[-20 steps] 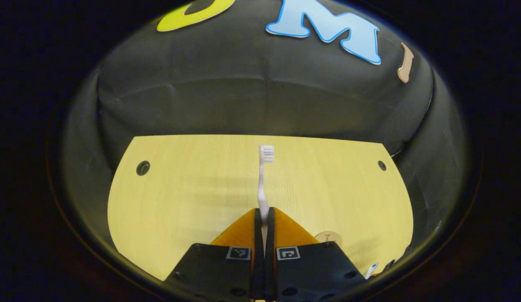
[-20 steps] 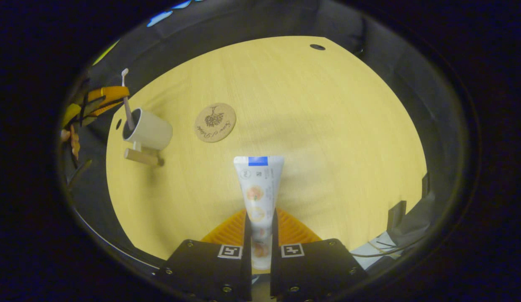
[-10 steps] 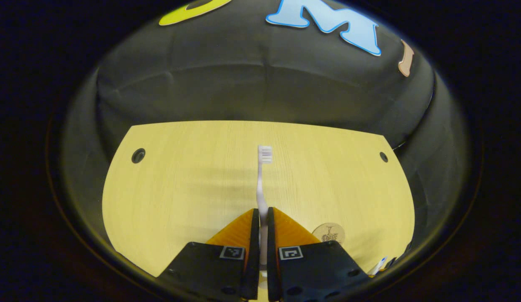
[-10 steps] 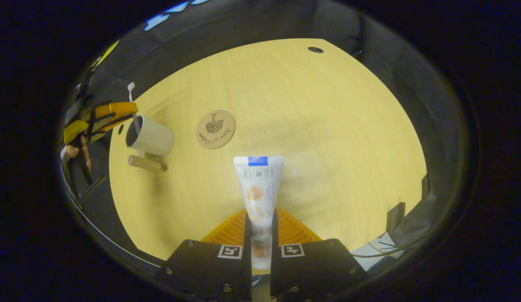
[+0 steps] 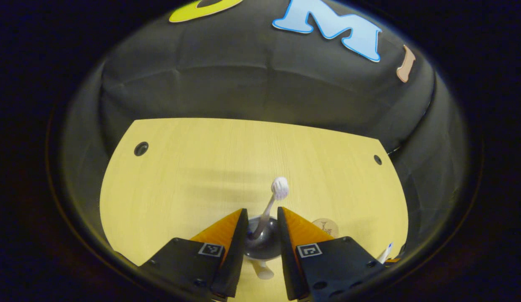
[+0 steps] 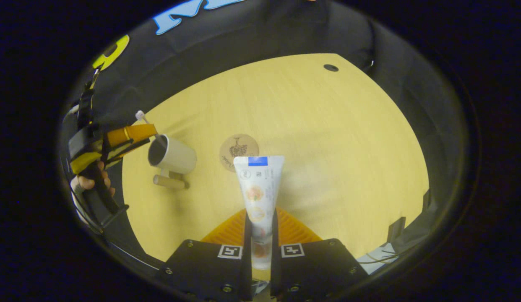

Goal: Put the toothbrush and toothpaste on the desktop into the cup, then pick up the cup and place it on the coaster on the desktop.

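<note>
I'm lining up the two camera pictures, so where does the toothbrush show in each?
Left gripper view: toothbrush bottom centre, between the open fingers, standing in the cup.
Right gripper view: toothbrush far left, leaning out of the cup.
Shared landmark: the round coaster.

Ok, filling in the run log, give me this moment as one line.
left gripper open | toothbrush in cup | right gripper shut on toothpaste | coaster bare
</note>
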The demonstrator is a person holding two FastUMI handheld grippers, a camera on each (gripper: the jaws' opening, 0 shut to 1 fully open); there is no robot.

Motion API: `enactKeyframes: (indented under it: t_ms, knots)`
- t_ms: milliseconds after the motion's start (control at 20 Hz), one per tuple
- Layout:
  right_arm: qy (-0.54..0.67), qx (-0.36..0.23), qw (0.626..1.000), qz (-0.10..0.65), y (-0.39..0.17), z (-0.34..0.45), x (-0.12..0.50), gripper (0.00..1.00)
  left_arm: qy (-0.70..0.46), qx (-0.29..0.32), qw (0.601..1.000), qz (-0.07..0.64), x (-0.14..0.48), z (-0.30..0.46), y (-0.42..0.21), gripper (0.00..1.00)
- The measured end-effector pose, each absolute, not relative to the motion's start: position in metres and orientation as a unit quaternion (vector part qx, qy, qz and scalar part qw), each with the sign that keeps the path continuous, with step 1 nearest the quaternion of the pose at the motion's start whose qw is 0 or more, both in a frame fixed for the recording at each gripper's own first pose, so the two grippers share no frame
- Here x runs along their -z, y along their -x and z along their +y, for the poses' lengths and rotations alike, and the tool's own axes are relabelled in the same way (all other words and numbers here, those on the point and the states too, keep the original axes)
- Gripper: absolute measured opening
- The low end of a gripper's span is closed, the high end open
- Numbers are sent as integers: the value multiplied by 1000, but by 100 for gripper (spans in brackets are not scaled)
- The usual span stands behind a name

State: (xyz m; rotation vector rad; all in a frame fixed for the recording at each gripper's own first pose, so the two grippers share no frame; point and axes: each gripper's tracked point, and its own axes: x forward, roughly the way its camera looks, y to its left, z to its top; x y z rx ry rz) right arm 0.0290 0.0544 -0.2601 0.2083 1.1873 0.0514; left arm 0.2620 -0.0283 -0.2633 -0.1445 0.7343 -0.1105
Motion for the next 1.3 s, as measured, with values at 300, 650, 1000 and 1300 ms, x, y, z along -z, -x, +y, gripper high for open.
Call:
enactKeyframes:
  t_ms: [300,650,1000,1300]
  knots:
    - [-89,-69,842,527,-86,103,230,19,89,45,930,355,253,4,-234,50]
    - [-106,-105,853,501,-138,168,208,19,104,11,924,367,262,57,-194,50]
    - [-169,-92,863,467,-176,203,202,18,118,-27,916,382,272,111,-160,49]
    - [-207,-72,890,399,-211,225,200,18,123,-56,909,394,283,147,-133,50]
